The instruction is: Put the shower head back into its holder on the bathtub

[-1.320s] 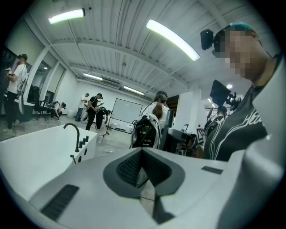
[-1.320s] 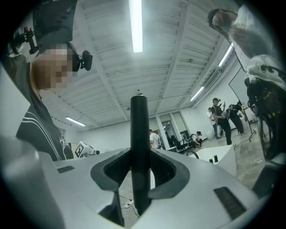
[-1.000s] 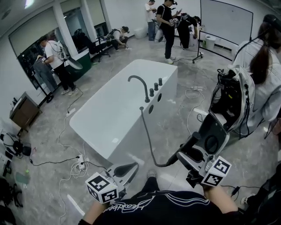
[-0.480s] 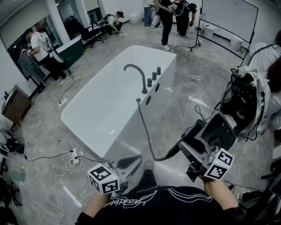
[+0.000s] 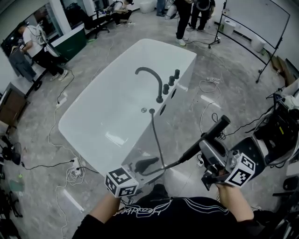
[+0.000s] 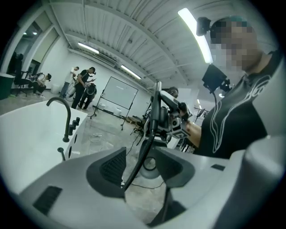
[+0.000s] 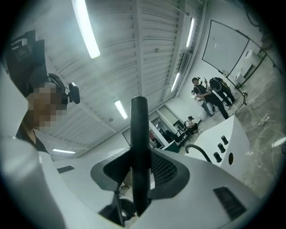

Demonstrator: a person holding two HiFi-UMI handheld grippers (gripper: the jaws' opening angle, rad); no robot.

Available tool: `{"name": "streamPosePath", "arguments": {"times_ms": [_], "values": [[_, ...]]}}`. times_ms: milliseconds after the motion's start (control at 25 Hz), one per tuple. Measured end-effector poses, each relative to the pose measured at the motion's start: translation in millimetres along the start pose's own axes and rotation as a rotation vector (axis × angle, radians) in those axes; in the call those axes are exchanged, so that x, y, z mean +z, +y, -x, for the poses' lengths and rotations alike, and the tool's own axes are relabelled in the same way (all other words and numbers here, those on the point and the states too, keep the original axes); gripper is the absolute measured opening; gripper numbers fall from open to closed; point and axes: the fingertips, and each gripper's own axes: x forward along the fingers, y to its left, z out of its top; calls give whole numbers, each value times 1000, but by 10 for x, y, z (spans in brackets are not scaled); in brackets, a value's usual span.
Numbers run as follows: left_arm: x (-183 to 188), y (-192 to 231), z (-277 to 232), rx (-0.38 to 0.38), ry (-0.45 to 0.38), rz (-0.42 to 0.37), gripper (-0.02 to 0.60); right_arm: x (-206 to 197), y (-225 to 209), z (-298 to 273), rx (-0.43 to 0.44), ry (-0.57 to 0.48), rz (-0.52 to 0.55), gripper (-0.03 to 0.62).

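The white bathtub [image 5: 70, 116] lies ahead, with a dark curved faucet [image 5: 152, 77] and knobs [image 5: 171, 80] on its right rim. A dark hose [image 5: 158, 140] runs from a fitting on that rim [image 5: 151, 111] down to the slim black shower head [image 5: 212, 133]. My right gripper [image 5: 208, 148] is shut on its handle [image 7: 139, 147], right of the tub, tip pointing up and away. My left gripper [image 5: 147, 164] hangs by the tub's near corner. Its jaws are opening. The hose [image 6: 142, 152] passes between them [image 6: 140, 167] with the pads standing apart.
Several people stand beyond the tub's far end [image 5: 187, 14] and at the left [image 5: 35, 44]. Cables and a power strip [image 5: 77, 172] lie on the floor left of the tub, more cable loops [image 5: 208, 86] on the right. Dark equipment [image 5: 280, 130] stands at the right.
Both grippers have moved closer to the tub's near corner. The left jaws, shut before, now stand apart around the hose. The right gripper still holds the shower head, now tilted up to the right.
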Motion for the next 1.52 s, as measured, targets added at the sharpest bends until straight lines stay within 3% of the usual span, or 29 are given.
{"name": "streamPosePath", "arguments": {"times_ms": [200,400,680,840,960,1080,1160,1240,1520], "values": [[-187,597,-293,-57,113,6,186,209,-254,-487,-15,-36,-10,137],[-349,829,-578,-154,207,-14,186,491,-362,-831,-18,-65,15,137],[-727,1045,-1034,-177,218,34,186,779,-344,-954,-10,-143,44,137],[-662,965,-1194,-200,200,47,184,989,-250,-903,-5,-176,39,135],[-606,896,-1304,-220,198,16,184,1090,-246,-817,-16,-191,39,135],[-619,910,-1419,-214,206,-10,184,1125,-286,-764,-11,-200,34,135],[-653,928,-1481,-203,222,-24,112,1143,-363,-725,-11,-201,30,135],[-687,948,-1506,-195,243,-32,90,1168,-485,-685,-20,-201,31,135],[-781,1181,-1388,-139,292,-4,64,1171,-1020,-532,-101,-164,53,133]]}}
